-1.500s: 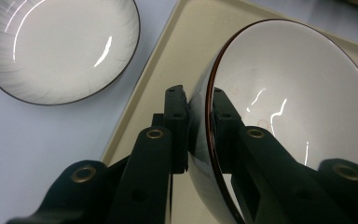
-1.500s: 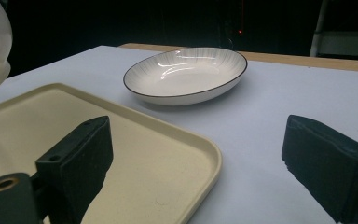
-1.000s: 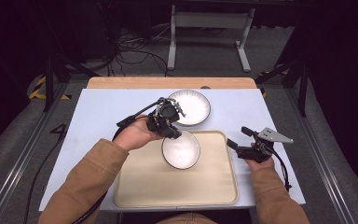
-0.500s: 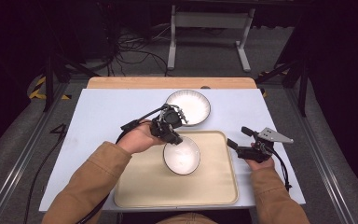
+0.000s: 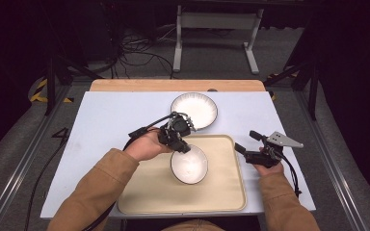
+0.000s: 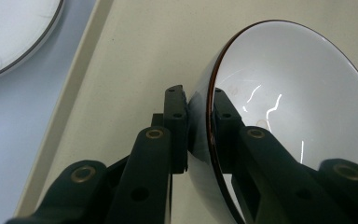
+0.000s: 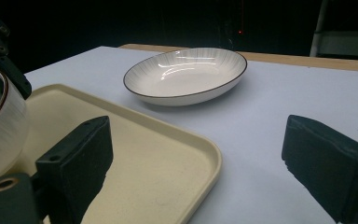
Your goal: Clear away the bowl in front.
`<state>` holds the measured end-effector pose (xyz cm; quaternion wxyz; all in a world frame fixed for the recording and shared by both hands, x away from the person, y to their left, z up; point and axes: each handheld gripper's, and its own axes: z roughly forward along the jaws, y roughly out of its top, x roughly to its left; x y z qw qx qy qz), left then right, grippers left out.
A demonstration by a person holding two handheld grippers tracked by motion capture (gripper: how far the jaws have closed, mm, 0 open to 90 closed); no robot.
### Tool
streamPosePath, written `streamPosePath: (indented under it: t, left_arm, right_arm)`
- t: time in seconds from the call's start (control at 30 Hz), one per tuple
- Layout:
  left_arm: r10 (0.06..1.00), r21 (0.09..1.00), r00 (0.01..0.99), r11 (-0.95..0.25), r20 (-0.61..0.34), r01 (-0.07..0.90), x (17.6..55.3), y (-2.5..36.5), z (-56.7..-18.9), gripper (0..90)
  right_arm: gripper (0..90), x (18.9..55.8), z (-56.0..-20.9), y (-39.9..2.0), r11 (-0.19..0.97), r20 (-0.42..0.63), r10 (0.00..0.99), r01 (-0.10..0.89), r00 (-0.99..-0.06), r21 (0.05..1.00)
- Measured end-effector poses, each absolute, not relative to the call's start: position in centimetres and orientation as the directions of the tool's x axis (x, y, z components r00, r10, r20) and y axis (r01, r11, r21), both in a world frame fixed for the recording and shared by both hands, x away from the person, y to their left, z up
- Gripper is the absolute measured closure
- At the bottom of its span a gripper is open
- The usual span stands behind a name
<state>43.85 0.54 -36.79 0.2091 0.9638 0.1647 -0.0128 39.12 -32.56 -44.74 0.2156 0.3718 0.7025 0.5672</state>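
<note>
A small white bowl (image 5: 189, 165) with a dark rim hangs tilted over the cream tray (image 5: 221, 192). My left gripper (image 5: 182, 146) is shut on its far rim. In the left gripper view one jaw presses the bowl (image 6: 298, 107) from outside and the other from inside, with the gripper (image 6: 200, 126) clamped on the wall. The bowl's side (image 7: 0, 135) shows at the left edge of the right gripper view. My right gripper (image 5: 244, 142) stands open at the tray's right edge, nothing between its jaws (image 7: 196, 163). A wide white plate (image 5: 194, 109) rests on the table beyond the tray.
The plate (image 7: 186, 77) lies on the pale blue table top (image 5: 106, 125), past the tray's far rim (image 7: 168, 126). A wooden strip (image 5: 173, 85) runs along the table's far edge. Cables and a metal stand sit on the floor behind.
My left gripper has carried the bowl nearer and slightly right over the tray, tilting it more. The right gripper has stayed in place.
</note>
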Motion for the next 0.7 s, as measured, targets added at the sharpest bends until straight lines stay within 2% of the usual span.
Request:
streamPosePath:
  t: [0.7]
  left_arm:
    - [0.304,0.386,0.947,-0.865,-0.108,0.321,43.9,0.1,-37.9,80.2]
  right_arm:
    - [9.1,39.1,-44.7,-32.6,0.080,0.119,0.767,0.278,-0.631,0.957]
